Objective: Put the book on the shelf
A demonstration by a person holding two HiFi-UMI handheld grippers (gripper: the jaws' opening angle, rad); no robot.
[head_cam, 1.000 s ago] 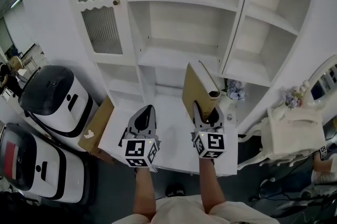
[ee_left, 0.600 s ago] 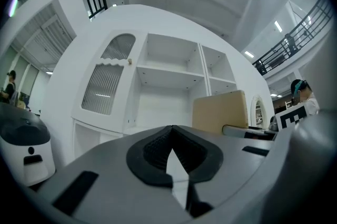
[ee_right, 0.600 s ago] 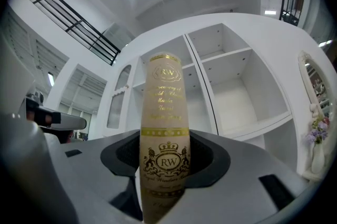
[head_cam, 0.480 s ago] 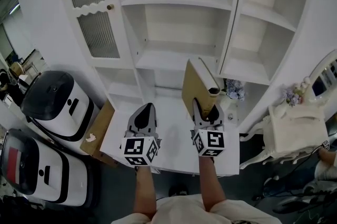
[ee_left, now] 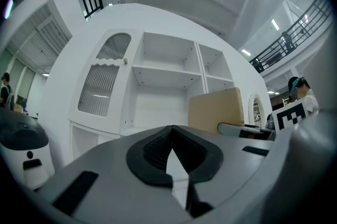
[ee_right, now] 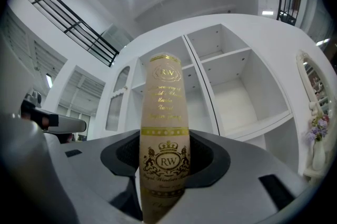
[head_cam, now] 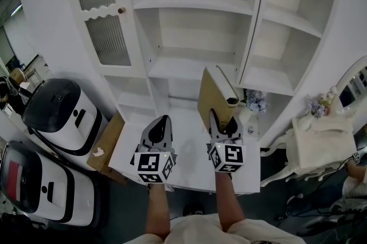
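Note:
A tan hardback book with gold lettering on its spine stands upright in my right gripper, which is shut on its lower end. It is held above the white table, in front of the white shelf unit. My left gripper hovers beside it to the left, shut and holding nothing. In the left gripper view the book shows at the right, in front of the bare shelves.
The shelf unit has open compartments in the middle and at the right, and a ribbed glass door at the left. A small flower vase stands by the unit's base. Two white appliances and a cardboard piece sit left of the table.
The view has shifted slightly; both grippers and the book stay almost where they were, still in front of the shelf unit.

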